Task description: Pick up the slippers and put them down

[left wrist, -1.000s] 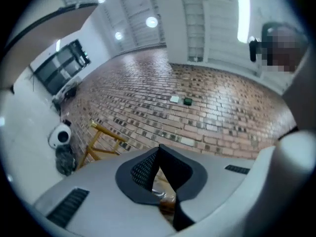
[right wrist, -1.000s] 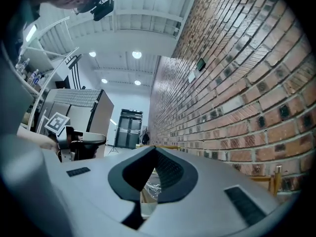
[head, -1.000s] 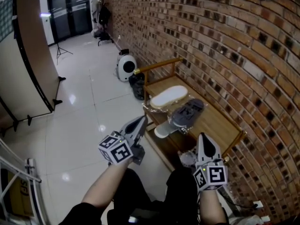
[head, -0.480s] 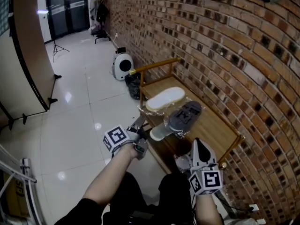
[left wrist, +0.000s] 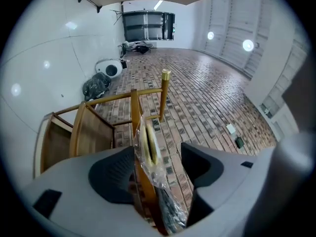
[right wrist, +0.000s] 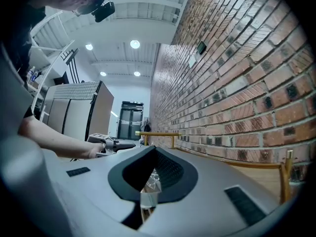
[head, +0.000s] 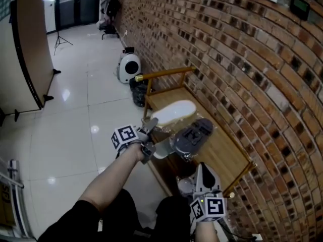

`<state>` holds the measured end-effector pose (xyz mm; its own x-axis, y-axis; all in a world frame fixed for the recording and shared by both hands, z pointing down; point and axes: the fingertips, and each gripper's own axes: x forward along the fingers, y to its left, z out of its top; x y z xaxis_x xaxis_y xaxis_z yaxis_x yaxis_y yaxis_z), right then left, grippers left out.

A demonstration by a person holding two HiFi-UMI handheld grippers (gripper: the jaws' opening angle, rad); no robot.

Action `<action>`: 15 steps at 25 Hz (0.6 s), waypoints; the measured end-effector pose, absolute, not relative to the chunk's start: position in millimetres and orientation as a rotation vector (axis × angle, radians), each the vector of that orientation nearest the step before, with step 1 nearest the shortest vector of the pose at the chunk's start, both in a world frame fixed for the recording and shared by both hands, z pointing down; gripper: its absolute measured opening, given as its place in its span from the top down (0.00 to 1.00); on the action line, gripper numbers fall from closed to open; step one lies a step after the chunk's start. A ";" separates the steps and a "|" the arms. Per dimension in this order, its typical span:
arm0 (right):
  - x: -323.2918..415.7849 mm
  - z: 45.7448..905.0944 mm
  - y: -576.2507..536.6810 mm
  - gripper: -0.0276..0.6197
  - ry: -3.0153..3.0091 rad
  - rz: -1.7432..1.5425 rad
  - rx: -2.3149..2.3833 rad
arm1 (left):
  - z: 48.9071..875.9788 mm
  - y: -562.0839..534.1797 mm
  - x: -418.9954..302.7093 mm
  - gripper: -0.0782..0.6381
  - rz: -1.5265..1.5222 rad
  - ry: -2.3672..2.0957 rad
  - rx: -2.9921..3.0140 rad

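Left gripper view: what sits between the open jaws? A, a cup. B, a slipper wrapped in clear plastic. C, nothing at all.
B: the slipper, in crinkled clear wrap, stands edge-on between the parted jaws of the left gripper.

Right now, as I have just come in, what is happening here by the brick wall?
A person works with a hand-held gripper in each hand at a low wooden bench beside the brick wall. The left hand-held gripper has its jaws apart around the edge of the plastic-wrapped slippers on the bench, not yet closed on them. The right hand-held gripper hangs low at the bench's near end, jaws together.
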<state>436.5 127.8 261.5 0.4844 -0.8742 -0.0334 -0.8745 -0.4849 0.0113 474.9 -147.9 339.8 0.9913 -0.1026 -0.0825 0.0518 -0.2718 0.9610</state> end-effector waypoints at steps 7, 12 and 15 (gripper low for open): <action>430.3 269.6 128.4 0.95 1.630 0.057 -2.724 | 361.6 -155.6 497.5 0.57 -0.116 -0.036 1.758; 438.6 273.6 129.4 0.95 1.608 0.026 -2.723 | 347.8 -157.0 495.7 0.80 -0.173 -0.049 1.766; 435.3 271.9 128.3 0.95 1.616 0.033 -2.714 | 341.2 -156.8 488.4 0.80 -0.200 -0.038 1.773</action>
